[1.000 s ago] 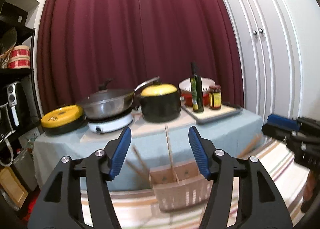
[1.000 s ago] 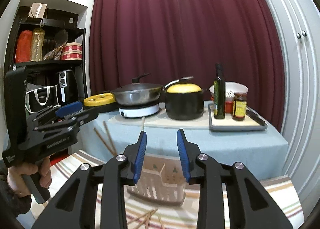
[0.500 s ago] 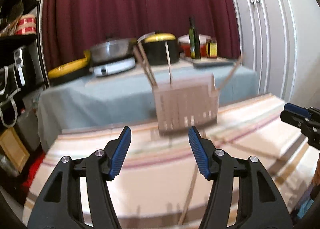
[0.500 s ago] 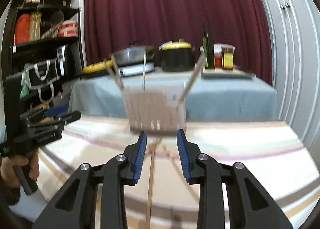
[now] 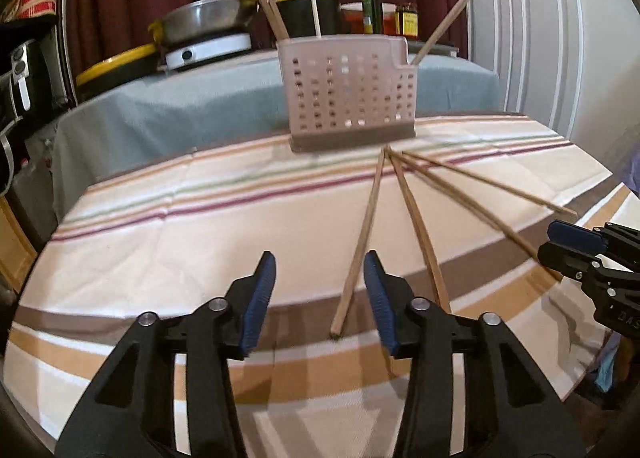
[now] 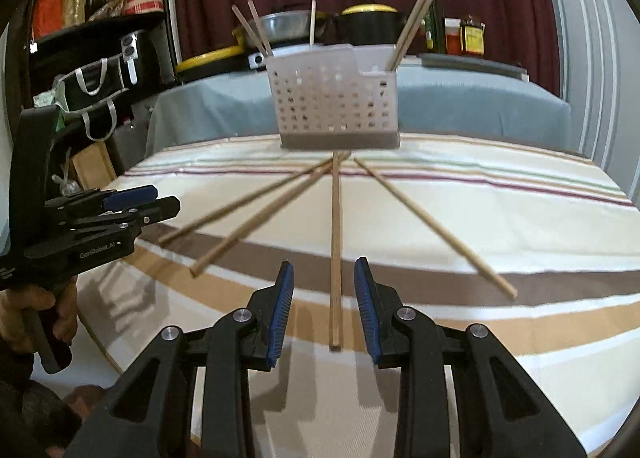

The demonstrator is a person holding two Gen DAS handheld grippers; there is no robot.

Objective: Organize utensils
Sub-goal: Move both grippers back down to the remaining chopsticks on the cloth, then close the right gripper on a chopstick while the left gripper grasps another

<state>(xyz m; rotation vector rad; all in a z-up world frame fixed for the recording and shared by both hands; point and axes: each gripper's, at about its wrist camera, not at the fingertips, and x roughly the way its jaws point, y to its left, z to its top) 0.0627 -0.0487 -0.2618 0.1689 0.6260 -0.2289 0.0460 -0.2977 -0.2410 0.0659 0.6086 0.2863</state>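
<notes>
Both tongs are held spread and empty above the striped desk. The right tongs are set astride the near end of one loose chopstick, no contact being made out. The left tongs are seen just left of another chopstick. Four sticks lie fanned out before the perforated basket (more are stood inside it, their lower parts hidden). The pots behind are blurred.

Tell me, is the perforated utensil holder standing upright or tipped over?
Upright. The utensil holder stands on its darker base on the striped cloth, with chopsticks sticking up from it.
</notes>
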